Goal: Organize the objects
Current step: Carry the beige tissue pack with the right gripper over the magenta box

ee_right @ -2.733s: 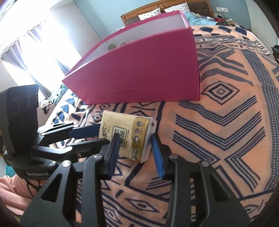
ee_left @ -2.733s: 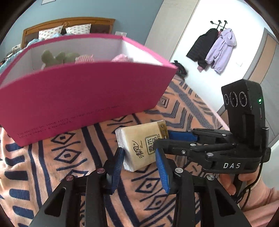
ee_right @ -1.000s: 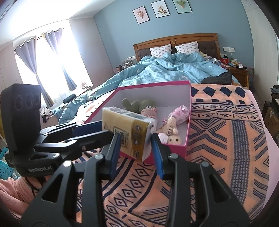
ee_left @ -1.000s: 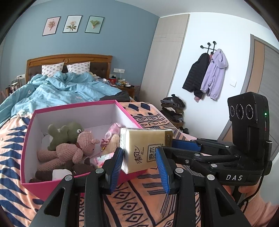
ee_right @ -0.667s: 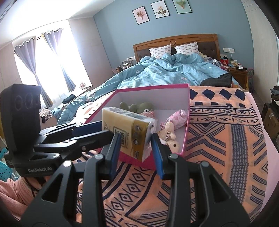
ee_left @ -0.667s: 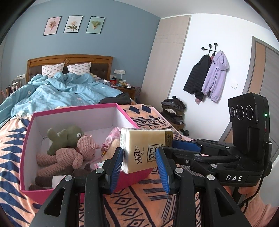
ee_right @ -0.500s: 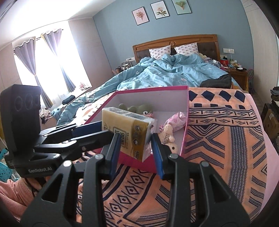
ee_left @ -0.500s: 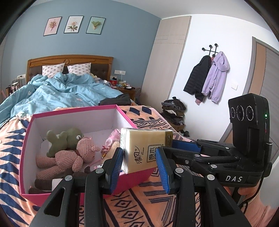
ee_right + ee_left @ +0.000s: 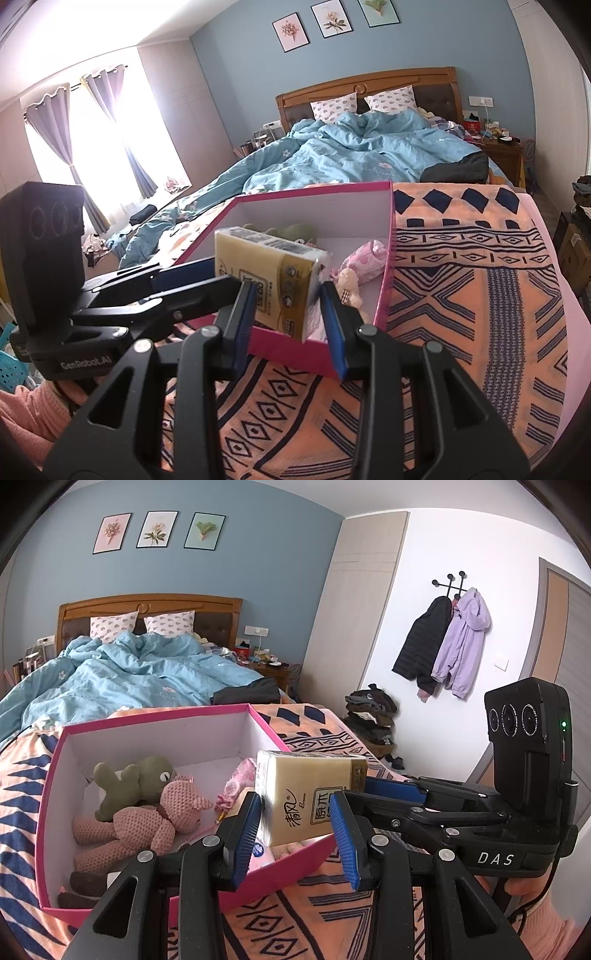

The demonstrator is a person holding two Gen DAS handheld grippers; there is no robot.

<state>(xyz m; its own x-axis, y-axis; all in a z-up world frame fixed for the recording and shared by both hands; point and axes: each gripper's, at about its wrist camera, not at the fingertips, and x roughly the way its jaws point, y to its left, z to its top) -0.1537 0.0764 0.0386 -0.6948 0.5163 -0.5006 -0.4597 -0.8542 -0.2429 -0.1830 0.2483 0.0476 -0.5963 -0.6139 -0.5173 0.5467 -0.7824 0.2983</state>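
A yellow tissue pack hangs in the air over the near right corner of the open pink box, held from both ends. My left gripper is shut on one end, its blue pads against the pack's sides. From the right, the right gripper clamps the far end. In the right wrist view the tissue pack sits between the blue pads of my right gripper, with the left gripper reaching in from the left. The pink box lies below.
Inside the box lie a green plush, a pink plush pig and a pink wrapped toy. The box rests on an orange patterned blanket. A blue duvet lies behind; coats hang on the right wall.
Both grippers have lifted the tissue pack off the blanket in front of the box to above its near rim. Over the last second it has barely shifted.
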